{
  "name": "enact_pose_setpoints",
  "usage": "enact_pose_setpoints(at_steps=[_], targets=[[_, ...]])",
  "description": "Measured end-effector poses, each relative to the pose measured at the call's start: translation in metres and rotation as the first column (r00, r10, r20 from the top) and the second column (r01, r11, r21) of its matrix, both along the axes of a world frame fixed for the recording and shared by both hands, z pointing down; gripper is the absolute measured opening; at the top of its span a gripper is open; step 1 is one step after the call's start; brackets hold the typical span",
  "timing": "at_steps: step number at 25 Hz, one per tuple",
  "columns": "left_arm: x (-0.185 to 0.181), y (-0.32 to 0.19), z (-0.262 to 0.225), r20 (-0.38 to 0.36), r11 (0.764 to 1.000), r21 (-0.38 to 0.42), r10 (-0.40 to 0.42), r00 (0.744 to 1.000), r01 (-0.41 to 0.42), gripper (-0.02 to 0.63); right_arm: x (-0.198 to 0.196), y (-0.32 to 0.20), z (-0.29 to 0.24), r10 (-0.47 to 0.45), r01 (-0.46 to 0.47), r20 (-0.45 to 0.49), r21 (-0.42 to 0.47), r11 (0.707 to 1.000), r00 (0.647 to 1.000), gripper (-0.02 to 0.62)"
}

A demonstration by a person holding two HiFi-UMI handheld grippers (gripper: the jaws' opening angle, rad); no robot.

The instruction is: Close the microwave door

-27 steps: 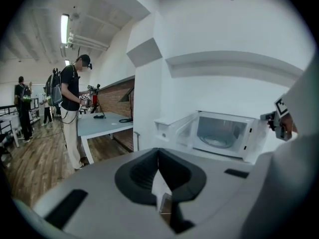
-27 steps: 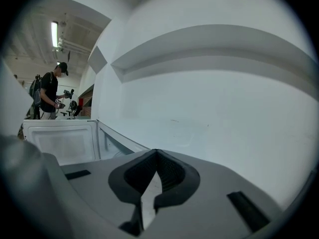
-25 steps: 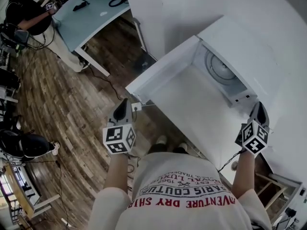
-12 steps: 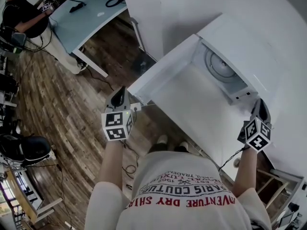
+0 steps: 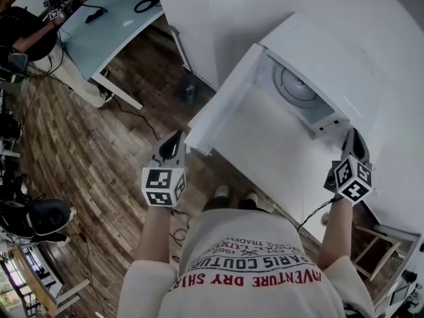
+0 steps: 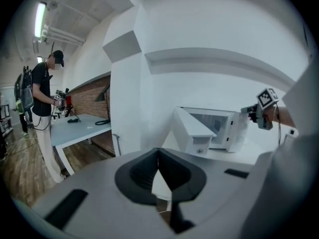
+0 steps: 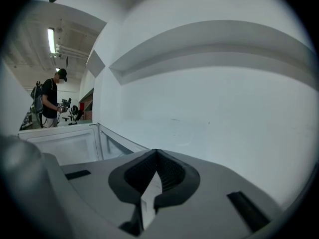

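On the white worktop (image 5: 278, 158), the microwave (image 5: 318, 65) stands with its door (image 5: 222, 101) half open, and my left claw (image 5: 173, 141), clenched empty just beside the door's free edge like my right claw (image 5: 353, 139), may glance off a slanted push, leaving it unlatched.

Dark wood-plank floor (image 5: 99, 151), white walls (image 5: 265, 5), white square pillar (image 6: 124, 83), and a brick wall (image 6: 87, 94) further back on the left. Pale blue desk (image 5: 109, 28) on white legs stands near the pillar, with black cables and small gear on top; a person in black (image 6: 42, 88) stands at its far end, and a black cable (image 5: 142, 114) trails on the floor. Lit tube lamp (image 6: 39, 19) on the white ceiling; a long white ledge (image 7: 209, 49) runs along the wall above a white counter (image 5: 278, 171).
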State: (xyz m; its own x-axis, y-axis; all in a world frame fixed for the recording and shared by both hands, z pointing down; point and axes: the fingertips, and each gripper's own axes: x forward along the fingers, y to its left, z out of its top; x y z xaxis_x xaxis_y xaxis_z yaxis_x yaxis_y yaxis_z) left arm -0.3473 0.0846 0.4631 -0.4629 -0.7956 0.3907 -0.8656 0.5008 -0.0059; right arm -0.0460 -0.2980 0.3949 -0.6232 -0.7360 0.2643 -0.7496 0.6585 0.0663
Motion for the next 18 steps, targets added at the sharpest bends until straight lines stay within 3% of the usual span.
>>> enact_pose_setpoints(at_steps=[8,12,18], targets=[[0.056,-0.034,-0.010,-0.034,0.983,0.032,0.180,0.983,-0.178,0.006,-0.001,0.004,-0.001,-0.029,0.029,0.000,-0.026,0.999,1.000,0.011],[0.079,-0.060,-0.015,0.001,0.966,0.023,0.257,0.966,-0.257,0.006,-0.001,0.004,-0.002,-0.046,0.046,-0.005,-0.051,0.998,0.999,0.011],[0.110,-0.091,-0.019,0.073,0.955,-0.017,0.296,0.953,-0.295,0.006,-0.002,0.003,0.001,-0.100,0.103,0.031,-0.124,0.987,0.994,0.010]])
